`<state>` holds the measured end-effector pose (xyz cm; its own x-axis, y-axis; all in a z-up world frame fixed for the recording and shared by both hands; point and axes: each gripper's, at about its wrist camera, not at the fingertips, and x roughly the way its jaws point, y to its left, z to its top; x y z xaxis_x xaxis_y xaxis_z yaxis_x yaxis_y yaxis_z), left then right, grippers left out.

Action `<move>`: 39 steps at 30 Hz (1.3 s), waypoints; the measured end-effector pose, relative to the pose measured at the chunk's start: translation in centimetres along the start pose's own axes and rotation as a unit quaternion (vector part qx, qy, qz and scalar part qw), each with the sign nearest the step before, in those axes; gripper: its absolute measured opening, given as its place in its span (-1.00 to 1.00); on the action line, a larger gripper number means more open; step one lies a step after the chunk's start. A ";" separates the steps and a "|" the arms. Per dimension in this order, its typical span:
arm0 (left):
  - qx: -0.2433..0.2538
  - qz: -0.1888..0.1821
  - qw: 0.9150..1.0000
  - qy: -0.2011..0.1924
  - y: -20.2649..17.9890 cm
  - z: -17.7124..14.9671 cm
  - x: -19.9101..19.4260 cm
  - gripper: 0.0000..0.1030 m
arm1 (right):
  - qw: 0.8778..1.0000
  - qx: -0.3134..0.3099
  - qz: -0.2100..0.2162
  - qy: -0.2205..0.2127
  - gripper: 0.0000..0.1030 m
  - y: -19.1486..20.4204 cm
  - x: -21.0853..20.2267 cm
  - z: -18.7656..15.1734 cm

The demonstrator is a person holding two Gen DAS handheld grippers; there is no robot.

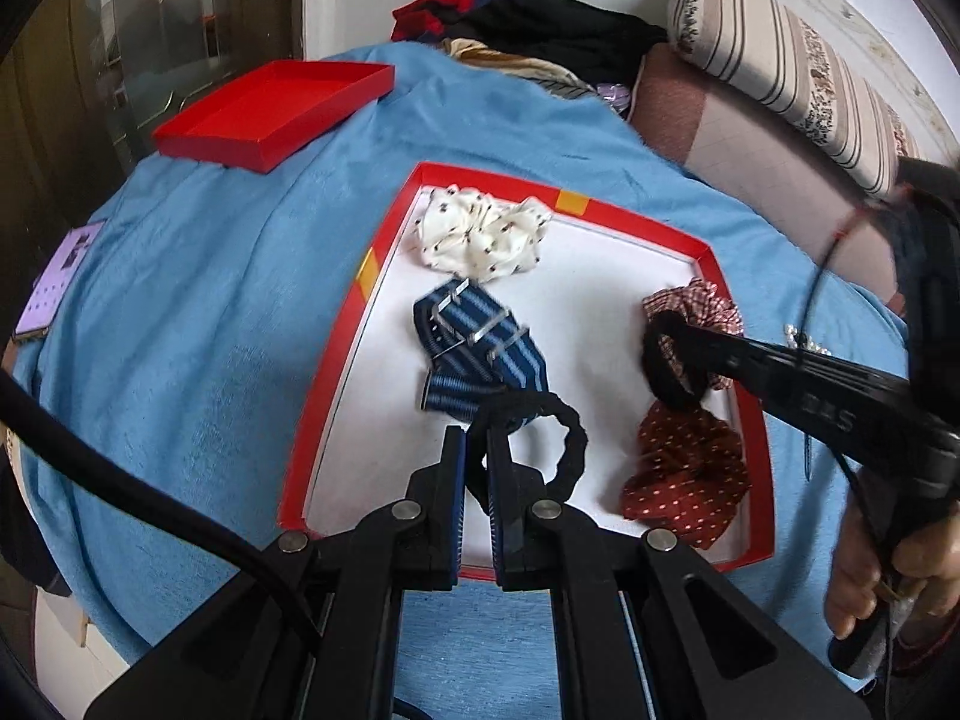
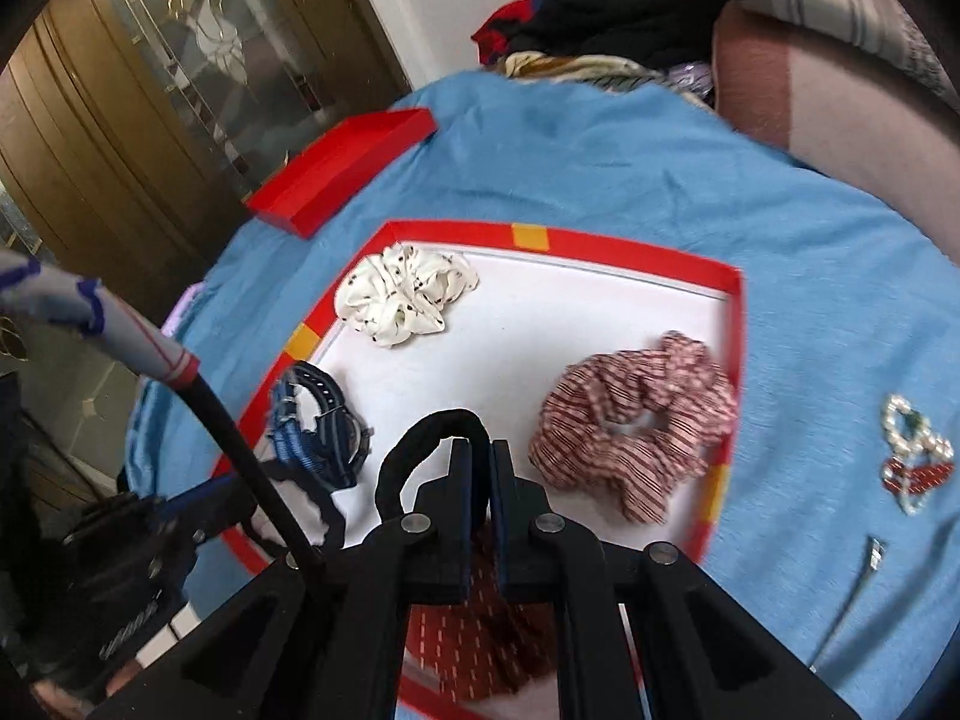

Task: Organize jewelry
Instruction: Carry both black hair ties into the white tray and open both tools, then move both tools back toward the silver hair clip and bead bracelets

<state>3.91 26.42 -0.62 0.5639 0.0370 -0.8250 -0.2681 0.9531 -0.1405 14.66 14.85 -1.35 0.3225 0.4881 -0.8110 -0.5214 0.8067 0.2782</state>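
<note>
Both grippers reach into the red-rimmed tray (image 1: 384, 252). The left gripper (image 1: 477, 438) pinches a black braided hair tie (image 1: 564, 438); the right gripper (image 2: 478, 450) clamps another black hair tie (image 2: 414, 450). Only the right wrist view shows the pearl brooch (image 2: 915, 456) lying outside on the blue blanket (image 2: 600, 168).

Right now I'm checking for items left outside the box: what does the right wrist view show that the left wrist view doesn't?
Only the right wrist view clearly shows the pearl brooch lying on the blue blanket outside the red box. Only the left wrist view shows the purple phone and the whole dark red dotted scrunchie. Both show the white scrunchie, checked scrunchie, striped watch strap, and each gripper shut on a black hair tie.
</note>
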 end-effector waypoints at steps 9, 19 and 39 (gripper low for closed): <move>-0.004 0.004 1.000 -0.017 -0.2 -0.2 -0.8 -0.37 | 1.000 -0.005 -0.022 0.006 -0.57 -0.5 1.4 0.2; 0.017 0.024 0.999 -0.039 -2.2 -0.4 -3.4 0.04 | 0.999 0.002 -0.020 -0.036 -0.13 -1.6 -3.6 -0.3; 0.125 0.054 0.987 -0.083 -13.8 -4.2 -8.0 0.19 | 0.985 0.093 -0.115 -0.087 -0.01 -11.9 -16.7 -13.4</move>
<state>-0.20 11.73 5.66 0.6683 0.1709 -0.7240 -0.1444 0.9845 0.0991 4.93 -7.30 1.98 0.5534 0.3220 -0.7681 -0.2703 0.9418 0.2001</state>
